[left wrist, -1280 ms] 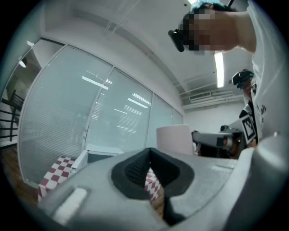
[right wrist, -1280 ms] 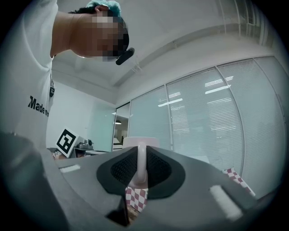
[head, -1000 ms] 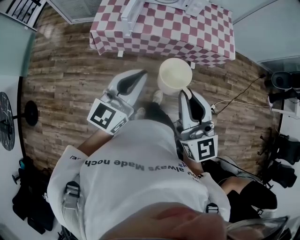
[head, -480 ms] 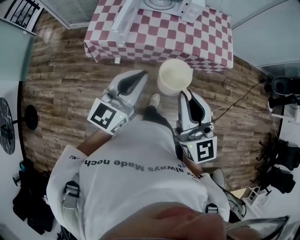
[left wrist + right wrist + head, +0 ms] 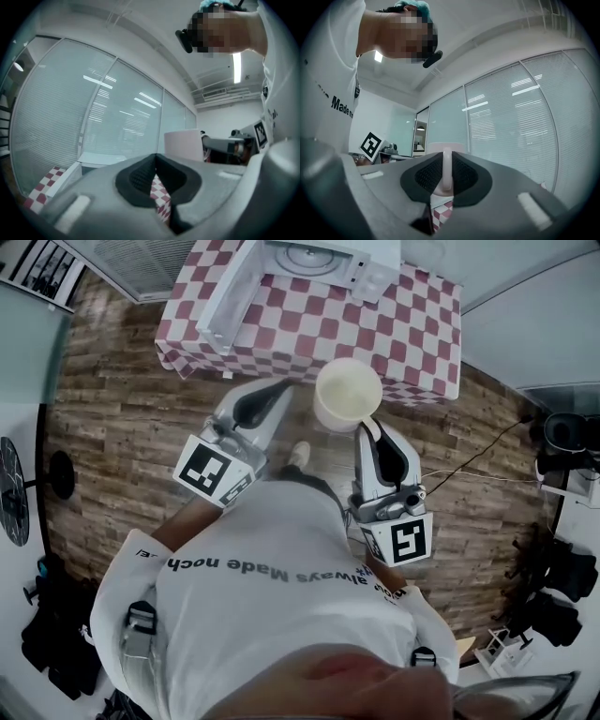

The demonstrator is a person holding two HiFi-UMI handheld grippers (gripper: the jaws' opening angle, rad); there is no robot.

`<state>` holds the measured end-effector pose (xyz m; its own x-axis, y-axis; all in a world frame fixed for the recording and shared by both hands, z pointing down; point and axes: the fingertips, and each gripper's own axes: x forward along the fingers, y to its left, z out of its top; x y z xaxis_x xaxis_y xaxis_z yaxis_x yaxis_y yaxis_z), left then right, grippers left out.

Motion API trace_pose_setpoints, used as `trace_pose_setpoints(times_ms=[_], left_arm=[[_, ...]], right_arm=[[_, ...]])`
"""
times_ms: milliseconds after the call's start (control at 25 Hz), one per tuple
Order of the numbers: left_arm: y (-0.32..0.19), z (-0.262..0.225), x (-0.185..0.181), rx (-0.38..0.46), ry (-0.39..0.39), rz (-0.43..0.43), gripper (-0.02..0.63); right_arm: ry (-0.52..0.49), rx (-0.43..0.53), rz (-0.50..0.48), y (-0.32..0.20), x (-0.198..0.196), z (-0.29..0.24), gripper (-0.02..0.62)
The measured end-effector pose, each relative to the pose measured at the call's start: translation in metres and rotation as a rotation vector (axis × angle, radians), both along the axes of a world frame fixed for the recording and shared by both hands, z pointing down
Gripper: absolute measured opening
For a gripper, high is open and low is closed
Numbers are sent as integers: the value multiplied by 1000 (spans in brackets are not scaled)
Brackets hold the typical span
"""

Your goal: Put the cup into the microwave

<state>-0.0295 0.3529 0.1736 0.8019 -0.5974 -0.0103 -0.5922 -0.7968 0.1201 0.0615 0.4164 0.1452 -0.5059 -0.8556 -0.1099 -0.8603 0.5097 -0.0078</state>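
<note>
A cream cup (image 5: 348, 393) hangs above the wooden floor, just short of the table with the red-and-white checked cloth (image 5: 412, 324). My right gripper (image 5: 367, 425) is shut on the cup's handle (image 5: 446, 176), which stands upright between its black pads; the cup's body (image 5: 445, 147) shows behind them. My left gripper (image 5: 284, 387) is level beside the cup at its left, shut with nothing in it. In the left gripper view the cup (image 5: 183, 145) shows to the right, apart from those jaws. The white microwave (image 5: 309, 259) sits on the table with its door (image 5: 225, 296) swung open to the left.
A person's white shirt (image 5: 272, 606) fills the lower head view. Cables (image 5: 469, 451) trail over the floor at the right, near dark equipment (image 5: 562, 409). A black round stand (image 5: 61, 465) is at the left. Glass walls with blinds (image 5: 93, 117) stand behind the table.
The table and microwave have slid down the head view, nearer to both grippers. The cup stays in the right gripper; the two grippers keep their places relative to each other.
</note>
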Motion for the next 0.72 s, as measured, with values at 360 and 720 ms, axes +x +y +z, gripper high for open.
trace_pose_setpoints(times_ms=[360, 720], left_arm=[[-49, 9, 42, -12, -7, -32, 5], [-88, 18, 50, -28, -8, -44, 5]], right_arm=[[14, -9, -25, -51, 46, 7, 39], [13, -21, -38, -90, 52, 15, 38]])
